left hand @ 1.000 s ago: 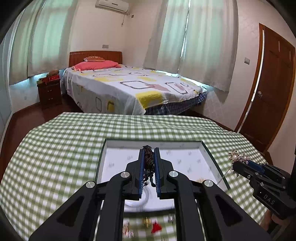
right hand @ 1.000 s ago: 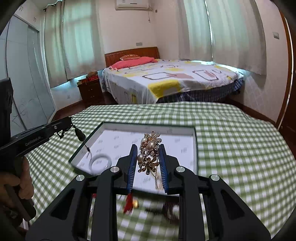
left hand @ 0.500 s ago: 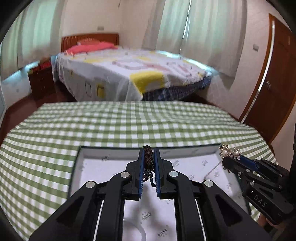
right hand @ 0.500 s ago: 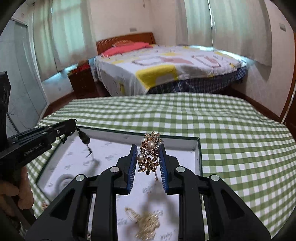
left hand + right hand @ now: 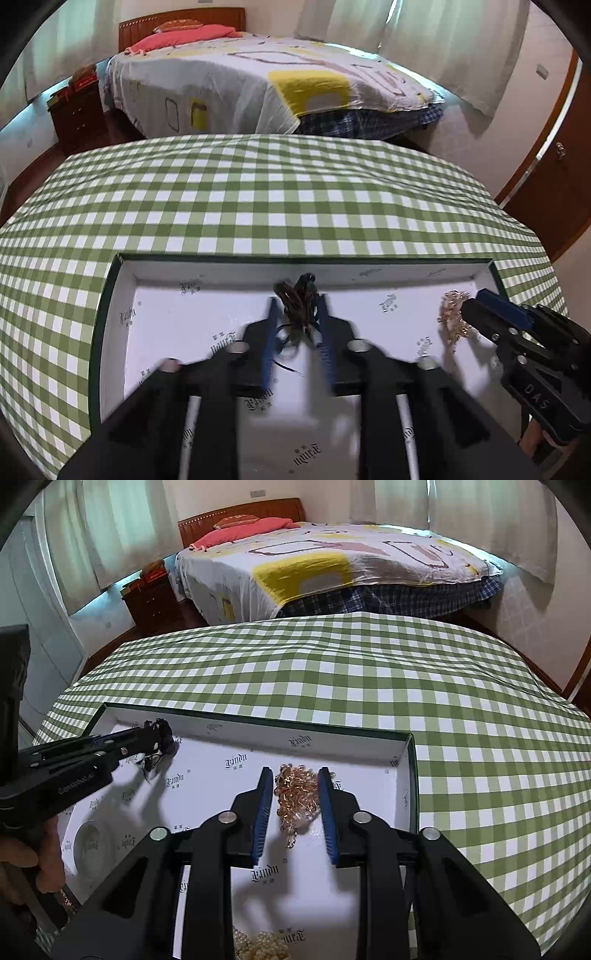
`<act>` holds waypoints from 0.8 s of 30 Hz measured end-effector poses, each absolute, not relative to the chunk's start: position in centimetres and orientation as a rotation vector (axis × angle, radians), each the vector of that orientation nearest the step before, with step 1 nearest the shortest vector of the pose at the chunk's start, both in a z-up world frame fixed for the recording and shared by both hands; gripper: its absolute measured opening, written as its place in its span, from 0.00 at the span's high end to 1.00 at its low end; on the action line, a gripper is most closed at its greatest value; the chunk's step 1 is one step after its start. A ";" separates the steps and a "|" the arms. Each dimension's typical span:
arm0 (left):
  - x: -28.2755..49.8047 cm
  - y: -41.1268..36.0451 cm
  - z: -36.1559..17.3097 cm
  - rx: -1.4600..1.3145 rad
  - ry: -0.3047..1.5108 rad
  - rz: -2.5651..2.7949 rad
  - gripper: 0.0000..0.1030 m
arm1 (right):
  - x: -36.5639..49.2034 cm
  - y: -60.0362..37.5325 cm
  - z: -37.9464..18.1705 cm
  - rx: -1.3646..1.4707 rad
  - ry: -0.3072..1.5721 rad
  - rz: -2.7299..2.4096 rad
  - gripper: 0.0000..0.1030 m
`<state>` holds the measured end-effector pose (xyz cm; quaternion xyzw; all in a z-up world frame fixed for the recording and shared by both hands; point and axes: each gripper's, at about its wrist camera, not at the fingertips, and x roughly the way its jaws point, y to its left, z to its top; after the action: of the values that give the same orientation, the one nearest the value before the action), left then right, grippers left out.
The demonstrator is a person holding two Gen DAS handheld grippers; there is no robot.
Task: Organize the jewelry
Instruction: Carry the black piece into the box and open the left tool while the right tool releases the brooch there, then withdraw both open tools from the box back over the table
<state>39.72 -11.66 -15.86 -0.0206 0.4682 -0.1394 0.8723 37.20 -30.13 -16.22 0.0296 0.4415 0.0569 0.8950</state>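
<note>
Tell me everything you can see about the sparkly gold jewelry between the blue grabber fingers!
The gold jewelry piece is a tangled cluster of rose-gold metal links and loops with a short chain trailing toward the camera. It lies on the white printed floor of the box, near its right wall. The right gripper straddles it; its jaws have just been opening, and the blue pads stand clear on either side.

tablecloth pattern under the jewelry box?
Green-and-white check tablecloth, all around the white-lined box. Clearest in the right wrist view.
</note>
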 end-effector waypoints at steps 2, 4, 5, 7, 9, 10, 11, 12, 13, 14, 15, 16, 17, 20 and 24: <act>39.6 -11.5 -16.0 -0.052 0.970 -0.280 0.55 | 37.1 -30.1 -16.2 0.061 0.912 0.116 0.66; 39.5 -11.5 -16.2 -0.053 0.966 -0.275 0.51 | 37.0 -30.1 -16.2 0.064 0.903 0.116 0.66; 39.5 -11.3 -16.2 -0.056 0.967 -0.274 0.49 | 37.0 -30.2 -16.2 0.065 0.897 0.114 0.65; 39.3 -11.1 -16.3 -0.067 0.964 -0.271 0.45 | 36.7 -30.3 -16.1 0.072 0.883 0.112 0.63; 38.8 -10.7 -16.1 -0.076 0.945 -0.265 0.43 | 36.5 -30.4 -16.0 0.079 0.872 0.112 0.62; 38.5 -10.6 -15.9 -0.074 0.931 -0.263 0.43 | 36.2 -30.4 -15.8 0.080 0.863 0.110 0.61; 38.2 -10.5 -15.7 -0.069 0.920 -0.261 0.42 | 35.9 -30.3 -15.6 0.080 0.851 0.111 0.60; 37.8 -10.5 -15.4 -0.058 0.905 -0.258 0.40 | 35.7 -30.3 -15.3 0.078 0.838 0.113 0.60; 37.4 -10.4 -15.1 -0.049 0.890 -0.258 0.40 | 35.4 -30.2 -15.1 0.076 0.828 0.112 0.59; 36.9 -10.3 -14.7 -0.043 0.877 -0.260 0.39 | 35.1 -30.1 -14.7 0.073 0.814 0.111 0.59; 36.3 -10.2 -14.2 -0.034 0.860 -0.263 0.39 | 34.6 -30.1 -14.3 0.075 0.801 0.111 0.59; 35.9 -10.1 -13.8 -0.027 0.847 -0.264 0.39 | 34.4 -30.1 -14.0 0.077 0.792 0.111 0.59; 35.1 -9.9 -13.3 -0.019 0.825 -0.263 0.39 | 33.9 -30.1 -13.6 0.081 0.781 0.112 0.59; 33.1 -9.8 -11.7 -0.013 0.763 -0.261 0.39 | 32.5 -30.0 -12.5 0.084 0.752 0.115 0.59; 30.4 -9.2 -10.2 -0.013 0.714 -0.244 0.39 | 29.6 -29.5 -11.2 0.067 0.710 0.108 0.59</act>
<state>30.43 -9.18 -10.20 -0.0063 0.3487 -0.1190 0.9296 29.65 -29.50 -11.24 0.0326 0.3475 0.0530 0.9356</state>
